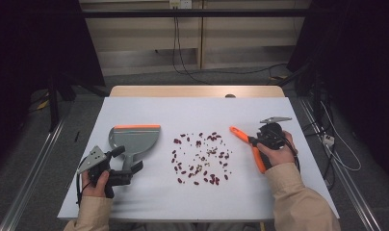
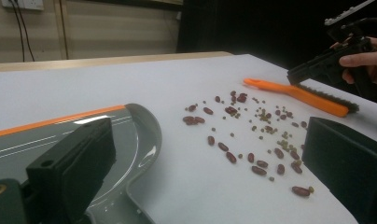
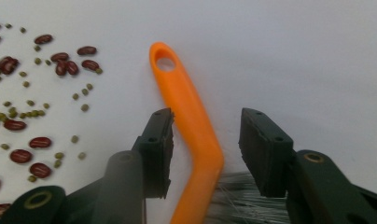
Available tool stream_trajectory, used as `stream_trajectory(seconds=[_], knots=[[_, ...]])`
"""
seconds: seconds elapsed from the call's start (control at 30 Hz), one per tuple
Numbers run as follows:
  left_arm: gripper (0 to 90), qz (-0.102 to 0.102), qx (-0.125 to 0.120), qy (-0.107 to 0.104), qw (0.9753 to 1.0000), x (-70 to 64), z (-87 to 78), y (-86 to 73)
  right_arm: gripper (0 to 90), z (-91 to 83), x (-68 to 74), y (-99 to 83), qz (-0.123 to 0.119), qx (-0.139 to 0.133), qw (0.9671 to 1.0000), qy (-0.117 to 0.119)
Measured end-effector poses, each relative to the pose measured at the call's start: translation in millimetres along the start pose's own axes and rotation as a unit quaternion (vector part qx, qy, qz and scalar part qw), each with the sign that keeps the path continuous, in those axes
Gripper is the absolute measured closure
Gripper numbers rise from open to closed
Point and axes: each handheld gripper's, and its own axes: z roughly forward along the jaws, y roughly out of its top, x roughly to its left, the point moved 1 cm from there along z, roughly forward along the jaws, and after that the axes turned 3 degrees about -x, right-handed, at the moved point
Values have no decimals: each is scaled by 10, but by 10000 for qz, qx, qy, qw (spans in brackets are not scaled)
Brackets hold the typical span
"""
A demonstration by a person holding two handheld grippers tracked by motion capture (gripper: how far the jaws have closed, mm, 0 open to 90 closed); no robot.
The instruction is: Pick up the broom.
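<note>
From the high view, a smooth white rectangular table sheet (image 1: 149,202) carries a loose scatter of glossy dark-red beans and small green beans (image 1: 200,156) at its middle. Left of them lies a grey plastic dustpan with an orange lip (image 1: 135,138), its lip toward the far edge and its handle toward the person. The left gripper (image 1: 127,171) sits at that handle, jaws spread to either side of it. Right of the beans lies a slim orange plastic brush (image 1: 252,147), with the right gripper (image 1: 254,140) over its bend. Bare sheet runs wide beyond the beans to the far edge and along the near edge.

In the left gripper view, the dustpan (image 2: 140,140) shows a shiny, curved, moulded wall between the two matte black jaws, which stand well apart and hold nothing. The beans (image 2: 252,135) lie on open sheet to the pan's right, the brush (image 2: 294,95) beyond them, dark bristles along its far side.

In the right gripper view, the brush (image 3: 191,126) has a rounded handle end pierced by a hanging hole, then a bend, with fine grey bristles fanning at the bottom. The jaws stand open on either side of the handle, the left jaw just beside it, the right one clear. The beans (image 3: 37,93) lie to the left, plain sheet to the right.
</note>
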Motion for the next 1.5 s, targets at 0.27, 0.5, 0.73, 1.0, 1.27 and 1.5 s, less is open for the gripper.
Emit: stream_trajectory(seconds=[0.27,0.5,0.73,1.0,1.27,1.5], knots=[[26,3,21,3,10000,12,-4,-4,621,96,-42,-3,241,412,9988,86],[25,12,29,-8,10000,9,4,-6,685,147,-31,43,249,859,9959,142],[25,6,23,-6,10000,7,3,-6,657,206,28,78,69,1239,9923,-20],[25,36,40,-7,10000,3,0,-9,679,253,50,140,154,1551,9877,-156],[25,21,30,-17,10000,2,4,-9,701,266,49,167,96,1638,9864,-112],[25,-12,-10,0,10000,4,3,-3,704,185,33,171,90,1264,9919,-50]])
